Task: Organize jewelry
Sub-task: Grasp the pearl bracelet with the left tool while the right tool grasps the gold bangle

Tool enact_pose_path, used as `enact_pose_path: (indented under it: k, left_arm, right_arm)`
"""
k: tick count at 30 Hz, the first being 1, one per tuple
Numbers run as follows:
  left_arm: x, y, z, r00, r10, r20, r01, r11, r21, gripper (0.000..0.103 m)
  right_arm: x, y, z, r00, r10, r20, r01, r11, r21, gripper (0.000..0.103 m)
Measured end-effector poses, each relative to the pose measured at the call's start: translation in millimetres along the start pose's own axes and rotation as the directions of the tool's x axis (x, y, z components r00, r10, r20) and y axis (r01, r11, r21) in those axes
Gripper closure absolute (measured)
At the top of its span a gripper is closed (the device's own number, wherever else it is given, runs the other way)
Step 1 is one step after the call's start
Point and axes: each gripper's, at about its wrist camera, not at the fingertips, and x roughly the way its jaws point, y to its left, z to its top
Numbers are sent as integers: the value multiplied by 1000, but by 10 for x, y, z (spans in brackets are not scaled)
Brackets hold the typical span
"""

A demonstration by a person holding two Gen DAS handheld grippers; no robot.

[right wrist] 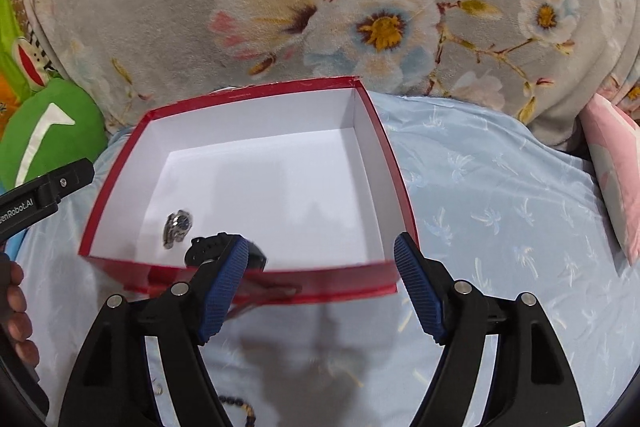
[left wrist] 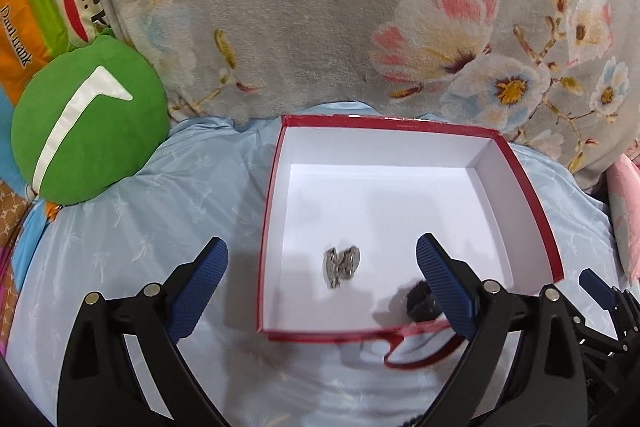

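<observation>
A red box (left wrist: 532, 203) with a white inside stands open on the light blue bedsheet; it also shows in the right wrist view (right wrist: 394, 163). A silver metal watch (left wrist: 341, 265) lies on the box floor, seen also in the right wrist view (right wrist: 177, 227). A black watch (left wrist: 418, 303) lies in the box near its front wall, partly hidden by my fingers in both views (right wrist: 212, 247). My left gripper (left wrist: 320, 291) is open over the box's front left part. My right gripper (right wrist: 320, 287) is open at the box's front wall. A dark beaded string (right wrist: 240, 405) lies on the sheet below it.
A grey floral blanket (left wrist: 320, 7) rises behind the box. A green round cushion (left wrist: 88, 123) lies at the left. A pink pillow (right wrist: 616, 179) lies at the right. A red loop (left wrist: 416, 351) lies against the box's front wall.
</observation>
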Motion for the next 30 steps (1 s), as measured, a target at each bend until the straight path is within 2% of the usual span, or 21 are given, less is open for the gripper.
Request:
enact_pose_path:
  k: [8,12,21,26,30]
  left_arm:
    - [-464,314,-479,999,4,-33,-5,1000,-30,10]
    - [-655,494,-843,997,17,-76,-21,999,-42,10]
    - [-770,784,-1611,977,52,-205,-63,997,-47,10]
    - [-771,918,-1901,962,43,-269,-66,995,-78,10]
    - [-795,939,-2031,955,35,-295,-61,995,-81,10]
  right_arm:
    - [-553,-204,-583,1000,29,-2,-29,999,39,30]
    - [-730,-355,-952,999,5,-44,-2,998,57,31]
    - [-825,-525,-1682,984,-25,-175,40,996,83,50]
    - [-745,-546,-1968,972,-21,-236,45,995,93,61]
    - [-683,-556,-2086,965,-19,-262,47,993,104,64]
